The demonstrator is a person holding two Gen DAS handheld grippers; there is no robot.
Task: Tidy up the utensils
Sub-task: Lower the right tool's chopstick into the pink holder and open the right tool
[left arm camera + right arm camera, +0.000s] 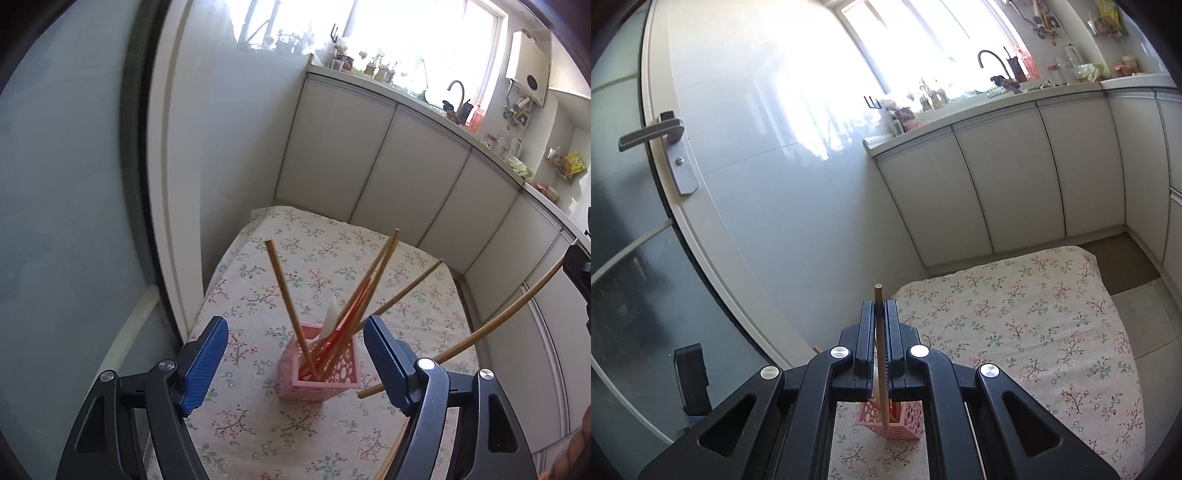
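Note:
A pink perforated holder [319,373] stands on the floral tablecloth [258,435]. It holds several wooden chopsticks [291,310], red chopsticks [341,330] and a white utensil [330,315]. My left gripper [295,347] is open and empty, its blue pads either side of the holder, nearer the camera. My right gripper [880,310] is shut on a wooden chopstick [881,354], held upright above the holder [899,421]. That chopstick [480,332] enters the left wrist view from the right, its tip beside the holder.
White cabinet doors [369,162] run behind the table under a counter with a faucet [456,92] and bottles. A glass door with a handle [653,134] is on the left. Another wooden stick [393,454] passes under my left gripper's right finger.

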